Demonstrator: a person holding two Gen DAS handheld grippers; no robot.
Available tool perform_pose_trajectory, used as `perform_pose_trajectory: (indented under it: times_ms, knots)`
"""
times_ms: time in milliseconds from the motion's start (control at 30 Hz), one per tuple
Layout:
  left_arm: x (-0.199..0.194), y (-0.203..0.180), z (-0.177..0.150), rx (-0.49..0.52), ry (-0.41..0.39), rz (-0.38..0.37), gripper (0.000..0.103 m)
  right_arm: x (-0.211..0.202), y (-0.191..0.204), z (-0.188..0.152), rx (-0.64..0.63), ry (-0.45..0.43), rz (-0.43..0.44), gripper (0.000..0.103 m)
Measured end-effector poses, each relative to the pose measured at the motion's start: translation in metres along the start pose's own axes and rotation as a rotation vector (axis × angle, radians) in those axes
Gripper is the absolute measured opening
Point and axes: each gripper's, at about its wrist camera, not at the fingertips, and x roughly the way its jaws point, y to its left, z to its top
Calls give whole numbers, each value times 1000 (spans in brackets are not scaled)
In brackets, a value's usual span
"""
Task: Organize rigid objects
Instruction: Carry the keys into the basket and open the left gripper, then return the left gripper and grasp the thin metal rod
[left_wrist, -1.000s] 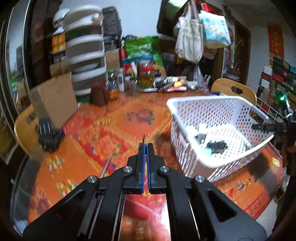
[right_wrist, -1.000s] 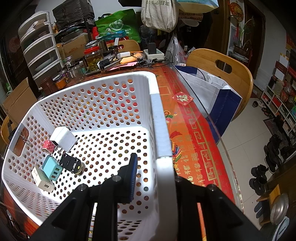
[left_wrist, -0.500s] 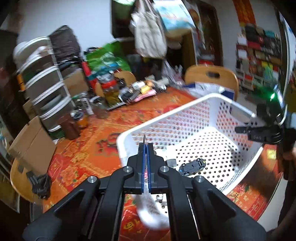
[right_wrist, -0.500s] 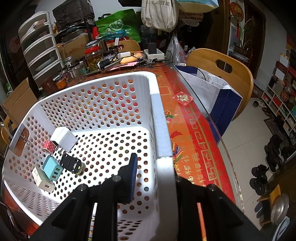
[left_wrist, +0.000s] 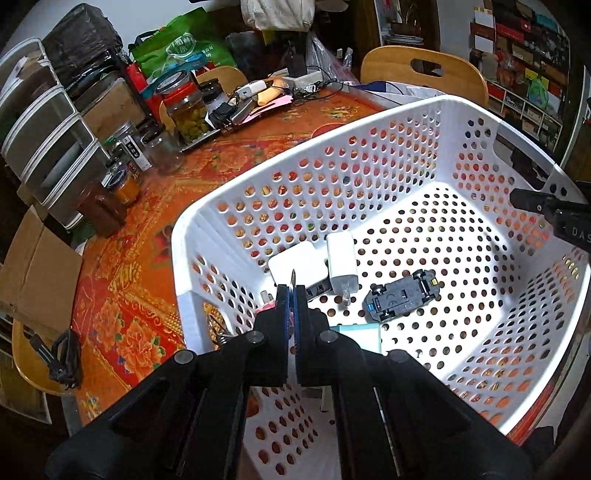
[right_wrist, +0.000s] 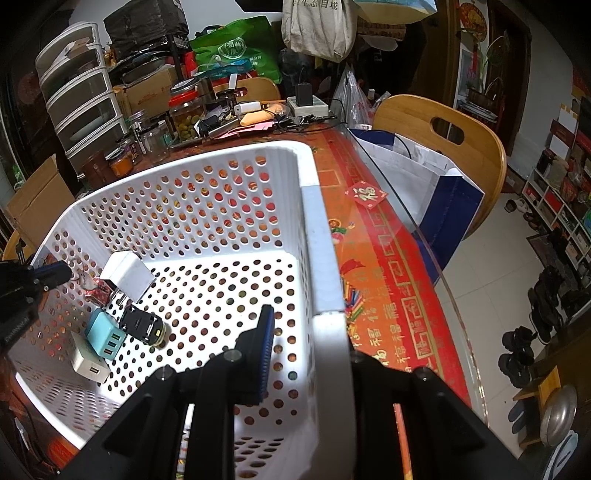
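A white perforated basket (left_wrist: 480, 110) stands on the red patterned tablecloth. Inside lie two white chargers (left_wrist: 299, 267) (left_wrist: 341, 266), a teal charger (right_wrist: 103, 334) and a dark toy car (left_wrist: 402, 295) on its roof. My left gripper (left_wrist: 291, 291) hangs over the basket's left end, shut on a thin metal piece (left_wrist: 293, 275) that pokes out past the pads. In the right wrist view it comes in at the left edge (right_wrist: 61, 275). My right gripper (right_wrist: 306, 314) is shut on the basket's wall (right_wrist: 317, 258), with one finger (right_wrist: 264, 343) inside and the other hidden outside.
Jars (left_wrist: 186, 114), cables and small clutter crowd the table's far side, next to a plastic drawer unit (left_wrist: 40, 147) and a cardboard box (left_wrist: 33, 277). Wooden chairs (right_wrist: 443, 147) stand around. The glass table edge (right_wrist: 424, 236) runs right of the basket, with a paper bag (right_wrist: 436, 184) beyond it.
My left gripper has swung right from above the tablecloth to above the basket's inside and tipped downward, still shut. The right gripper and the basket have not moved.
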Motion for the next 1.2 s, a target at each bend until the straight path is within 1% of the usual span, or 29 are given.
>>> perform_pose_trajectory:
  times_ms: [67, 133, 233, 300, 333, 367, 400, 433, 467, 500, 533, 567, 600, 633, 667, 700, 733, 800, 867, 900, 967, 1000, 1100, 1200]
  knots:
    - [5, 0, -2, -4, 26, -11, 2, 0, 0, 0, 0, 0, 0, 19]
    - [5, 2, -2, -8, 36, -32, 2, 0, 0, 0, 0, 0, 0, 19]
    - [4, 3, -3, -8, 36, -37, 3, 0, 0, 0, 1, 0, 0, 19]
    - [4, 2, -4, -5, 39, -35, 13, 0, 0, 0, 1, 0, 1, 19]
    - [2, 3, -5, -11, 31, -33, 23, 0, 0, 0, 1, 0, 1, 19]
    - [-3, 4, -6, -14, 12, -43, 26, 0, 0, 0, 1, 0, 1, 19]
    - [-12, 9, -8, -31, -14, -29, 29, 0, 0, 0, 0, -1, 1, 19]
    - [-21, 14, -9, -49, -36, -20, 37, 0, 0, 0, 0, 0, 1, 19]
    - [-36, 24, -13, -79, -84, -36, 43, 0, 0, 0, 0, 0, 1, 19]
    - [-54, 36, -18, -116, -134, -54, 51, 0, 0, 0, -1, -1, 0, 19]
    - [-65, 45, -22, -139, -162, -41, 72, 0, -1, 0, -1, -1, 0, 19]
    - [-82, 58, -29, -170, -212, -10, 92, 0, -1, 0, -1, 0, -1, 20]
    - [-94, 68, -36, -188, -247, 9, 99, 0, -1, 0, -1, -1, -3, 20]
    - [-105, 78, -43, -199, -275, 26, 103, 0, -1, 0, -1, 0, -3, 20]
    - [-113, 88, -51, -203, -286, 53, 103, 0, -1, 0, -2, 1, -2, 20]
    - [-113, 98, -59, -201, -264, 99, 103, 0, -1, 0, -3, 2, -3, 20]
    - [-107, 106, -65, -205, -229, 138, 103, -1, -2, 0, -3, 1, -2, 20]
    - [-88, 123, -78, -226, -159, 171, 103, -1, -2, -1, -4, -3, 1, 20]
    - [-53, 141, -96, -264, -40, 150, 103, -2, -3, -1, -3, -6, 5, 21]
    - [-37, 146, -105, -275, 7, 144, 103, -2, -3, -1, -2, -6, 6, 22]
    - [-12, 155, -121, -290, 70, 167, 103, -1, -3, 0, -4, -3, 4, 22]
    - [-3, 158, -129, -299, 85, 168, 103, -1, -3, 0, -6, -1, 3, 22]
    - [16, 177, -148, -363, 113, 130, 99, -1, -3, 0, -10, 4, 2, 23]
    - [28, 188, -160, -387, 137, 127, 90, -1, -2, 0, -7, 4, -3, 23]
